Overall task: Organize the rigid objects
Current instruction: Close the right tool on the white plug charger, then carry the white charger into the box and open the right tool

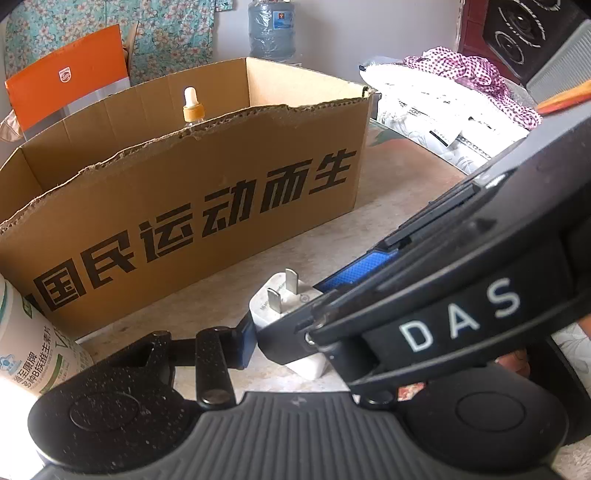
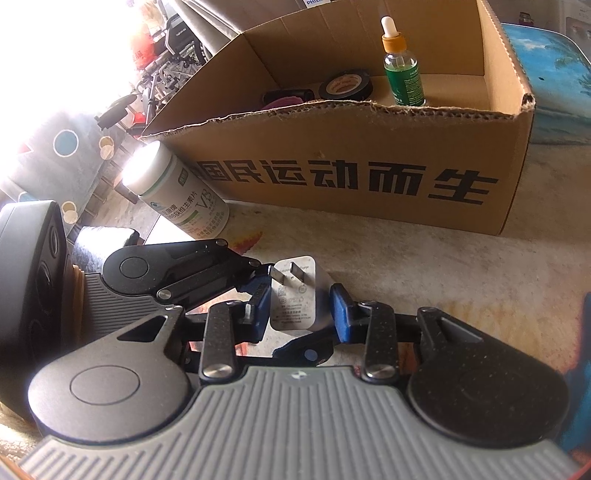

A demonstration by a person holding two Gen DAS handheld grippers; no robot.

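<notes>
A white plug charger (image 2: 293, 295) lies on the table in front of the cardboard box (image 2: 351, 177); it also shows in the left wrist view (image 1: 280, 306). My right gripper (image 2: 301, 302) is open with its blue pads on either side of the charger, not pressing it. My left gripper (image 1: 258, 332) comes at the charger from the left; one of its fingers (image 1: 245, 341) touches the charger's side, and the right gripper's body hides the other. A white vitamin bottle (image 2: 177, 192) lies on its side left of the box.
Inside the box stand a green dropper bottle (image 2: 404, 72), a black tape roll (image 2: 345, 86) and a dark object (image 2: 284, 98). An orange box (image 1: 70, 74) and a water jug (image 1: 271, 27) stand behind. Folded cloth (image 1: 443, 92) lies at the right.
</notes>
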